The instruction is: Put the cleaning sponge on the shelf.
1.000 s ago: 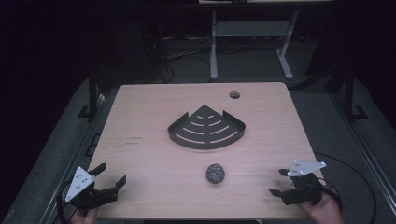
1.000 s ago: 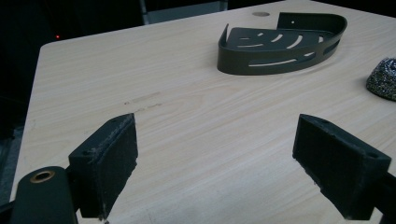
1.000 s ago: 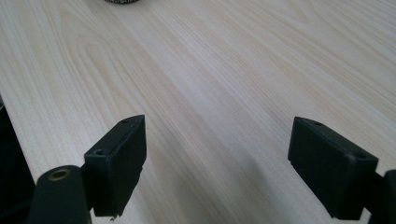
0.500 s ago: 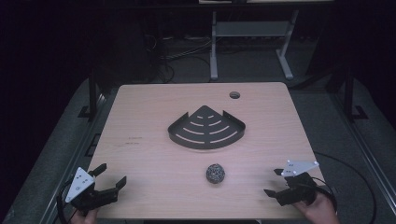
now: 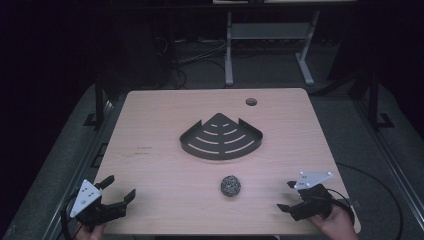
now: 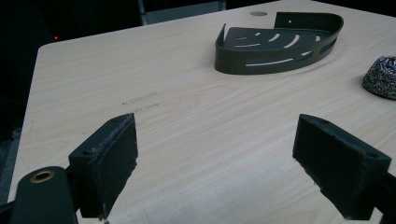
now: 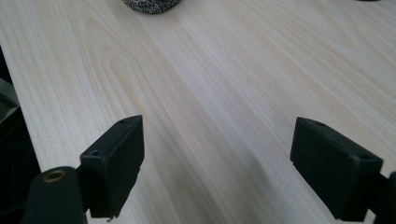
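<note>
A black fan-shaped slotted corner tray lies at the middle of the light wooden table; it also sits at the top right of the left gripper view. A small dark speckled scrubber ball rests in front of it, at the right edge of the left gripper view and the top edge of the right gripper view. My left gripper stands open at the near left corner, empty. My right gripper stands open near the front right edge, right of the ball, empty.
A round cable hole pierces the table near its far right. Beyond the table stands a metal frame on a dark floor with cables. Bare wood lies between both pairs of jaws.
My right gripper has slid a little toward the table's front edge and slightly left. The left gripper has barely shifted. Tray and ball have stayed put.
</note>
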### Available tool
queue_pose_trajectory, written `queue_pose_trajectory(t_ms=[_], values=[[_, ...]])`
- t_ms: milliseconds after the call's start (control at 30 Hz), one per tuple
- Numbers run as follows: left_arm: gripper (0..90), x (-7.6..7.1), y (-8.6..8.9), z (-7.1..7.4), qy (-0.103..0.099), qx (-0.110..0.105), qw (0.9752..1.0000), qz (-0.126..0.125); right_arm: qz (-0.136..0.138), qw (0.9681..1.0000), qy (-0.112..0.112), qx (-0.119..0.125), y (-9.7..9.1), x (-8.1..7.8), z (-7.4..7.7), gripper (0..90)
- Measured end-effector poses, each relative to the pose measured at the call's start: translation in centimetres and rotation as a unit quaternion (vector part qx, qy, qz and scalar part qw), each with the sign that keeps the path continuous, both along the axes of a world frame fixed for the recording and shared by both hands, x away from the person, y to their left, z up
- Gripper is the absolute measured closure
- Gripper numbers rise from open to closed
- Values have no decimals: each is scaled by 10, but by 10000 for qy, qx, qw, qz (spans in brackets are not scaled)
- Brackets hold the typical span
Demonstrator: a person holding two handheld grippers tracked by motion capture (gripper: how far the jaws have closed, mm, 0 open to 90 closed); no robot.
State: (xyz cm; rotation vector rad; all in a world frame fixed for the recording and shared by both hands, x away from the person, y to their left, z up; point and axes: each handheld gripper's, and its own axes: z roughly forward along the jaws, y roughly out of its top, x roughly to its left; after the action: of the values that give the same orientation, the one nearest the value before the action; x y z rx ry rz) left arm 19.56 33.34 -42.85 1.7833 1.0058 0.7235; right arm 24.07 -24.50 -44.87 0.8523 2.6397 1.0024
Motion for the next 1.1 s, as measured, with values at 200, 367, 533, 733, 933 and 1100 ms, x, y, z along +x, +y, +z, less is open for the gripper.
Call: queue_pose_trajectory(t_ms=[200,367,533,733,933,1100], values=[[132,0,0,0,-4,-7,10000,1,77,10000,-18,-33,4,1,1,172],[132,0,0,0,2,-6,10000,3,118,9999,-4,-44,8,1,1,172],[132,-1,0,0,-15,-6,10000,1,162,9998,3,-68,11,1,0,172],[132,-1,-1,0,-5,8,10000,4,216,9997,2,-97,14,1,1,171],[132,-1,0,0,-3,-10,10000,8,254,9996,8,-114,17,1,1,170],[132,-1,0,0,-15,9,10000,1,294,9995,29,-123,20,1,1,169]])
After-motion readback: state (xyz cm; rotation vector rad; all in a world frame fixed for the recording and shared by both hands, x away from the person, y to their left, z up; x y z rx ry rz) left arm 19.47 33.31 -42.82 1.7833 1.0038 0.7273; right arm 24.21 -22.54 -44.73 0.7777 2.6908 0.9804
